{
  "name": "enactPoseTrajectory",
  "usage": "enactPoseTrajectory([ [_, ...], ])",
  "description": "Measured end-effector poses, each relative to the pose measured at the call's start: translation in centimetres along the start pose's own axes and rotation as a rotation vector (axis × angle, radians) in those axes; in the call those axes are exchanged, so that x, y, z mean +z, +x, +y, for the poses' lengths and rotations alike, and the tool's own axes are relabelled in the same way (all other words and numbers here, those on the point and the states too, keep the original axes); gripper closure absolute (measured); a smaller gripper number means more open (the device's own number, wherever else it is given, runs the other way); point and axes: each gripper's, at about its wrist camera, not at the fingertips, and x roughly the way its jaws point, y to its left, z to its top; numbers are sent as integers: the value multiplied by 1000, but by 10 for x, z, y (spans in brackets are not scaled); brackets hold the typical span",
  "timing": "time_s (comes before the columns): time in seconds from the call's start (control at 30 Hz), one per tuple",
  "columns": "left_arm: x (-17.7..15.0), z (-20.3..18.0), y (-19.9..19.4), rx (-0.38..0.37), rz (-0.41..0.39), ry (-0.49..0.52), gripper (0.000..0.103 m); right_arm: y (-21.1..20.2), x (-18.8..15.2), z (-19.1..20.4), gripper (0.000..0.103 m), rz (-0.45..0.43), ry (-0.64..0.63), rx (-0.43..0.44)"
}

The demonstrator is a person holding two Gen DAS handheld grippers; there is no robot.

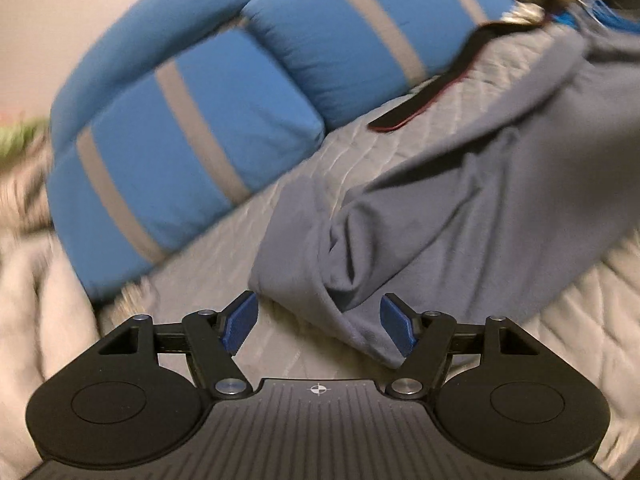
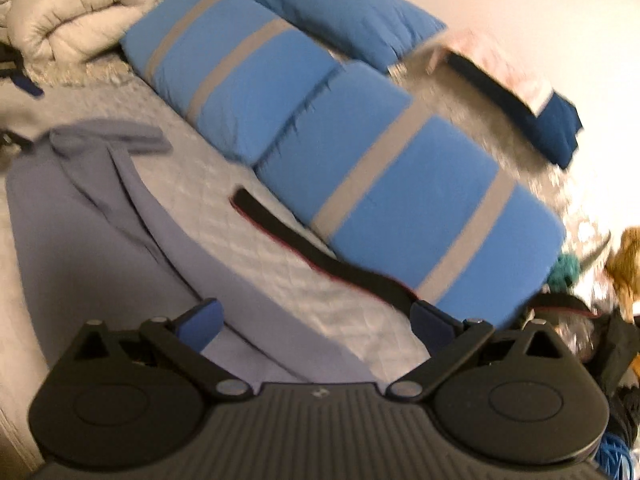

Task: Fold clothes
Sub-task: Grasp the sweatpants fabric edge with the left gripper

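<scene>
A grey-blue garment (image 1: pixel 440 200) lies rumpled on the quilted grey bedspread (image 1: pixel 256 232). Its bunched lower corner reaches down between the blue pads of my left gripper (image 1: pixel 318 326). That gripper is open, hovers above the cloth, and its pads do not press on it. In the right wrist view the same garment (image 2: pixel 100 220) spreads over the left part of the bed, with a sleeve stretched toward the camera. My right gripper (image 2: pixel 316 322) stands wide open above the sleeve's edge and the bedspread (image 2: pixel 224 184), holding nothing.
Two blue pillows with grey stripes (image 2: pixel 360 168) (image 1: pixel 172 152) lie along the far side of the bed. A black strap with a red edge (image 2: pixel 300 236) (image 1: pixel 420 104) rests beside them. A beige comforter (image 2: pixel 72 16) is heaped at the far left, and clutter (image 2: pixel 580 320) sits at the right.
</scene>
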Motion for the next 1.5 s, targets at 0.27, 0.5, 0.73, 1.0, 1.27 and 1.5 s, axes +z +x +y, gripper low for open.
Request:
enactPoseTrajectory([
  [0.27, -3, 19, 29, 50, 114, -190, 37, -5, 30, 85, 0, -38, 50, 104],
  [0.5, -9, 46, 42, -20, 214, -405, 79, 17, 24, 123, 0, 33, 223, 173],
  [0.73, -26, 72, 33, -60, 167, -550, 85, 30, 6, 120, 0, 102, 317, 190],
  [1.0, -25, 78, 45, -28, 139, -564, 80, 44, 1, 120, 0, 174, 367, 212],
  [1.27, -2, 67, 70, 72, 104, -407, 75, 47, 5, 131, 0, 188, 336, 234],
  [1.5, -4, 75, 77, 49, 97, -459, 87, 49, 6, 134, 0, 199, 325, 241],
])
